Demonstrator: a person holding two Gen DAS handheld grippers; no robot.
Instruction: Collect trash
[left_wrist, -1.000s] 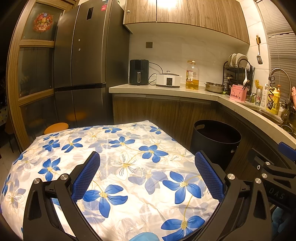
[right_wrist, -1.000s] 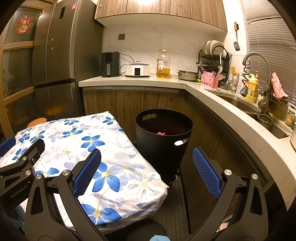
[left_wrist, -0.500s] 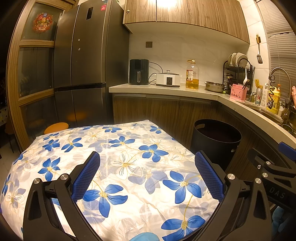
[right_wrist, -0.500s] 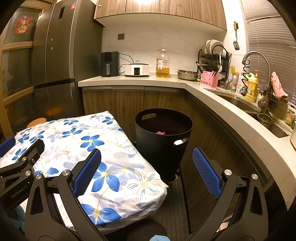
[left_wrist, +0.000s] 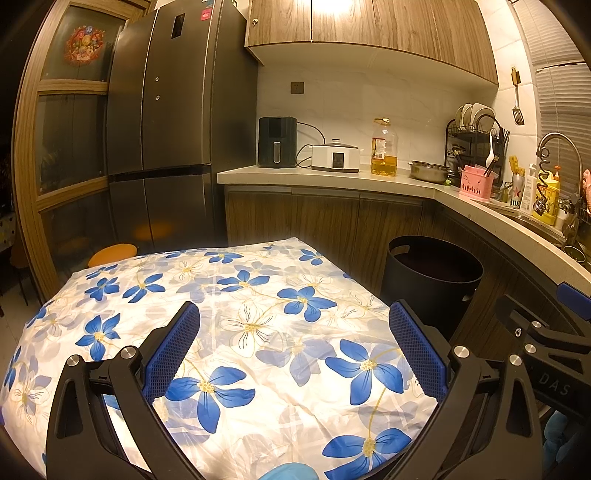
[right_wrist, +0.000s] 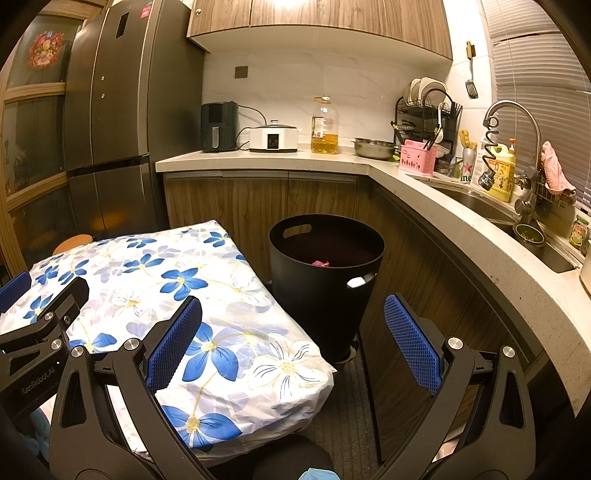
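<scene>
Holding both grippers, left gripper (left_wrist: 295, 347) and right gripper (right_wrist: 293, 339), jaws apart and empty over the flower-print-covered bench (left_wrist: 258, 325), I judge collection finished: pink scrap (right_wrist: 320, 263) lies in the round black plastic bin (right_wrist: 325, 280) off its right corner.

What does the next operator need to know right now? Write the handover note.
Left claw: open, empty, held over the flowered tablecloth.
Right claw: open, empty, held over the table's right edge, facing the black trash bin.
Bin: on the floor between the table and the counter cabinets, with a pink scrap inside.
Done: at least that scrap is binned.
Left: no loose trash shows on the visible part of the cloth; the near edge is hidden behind the claws, so check there and on the floor before calling it finished.
</scene>
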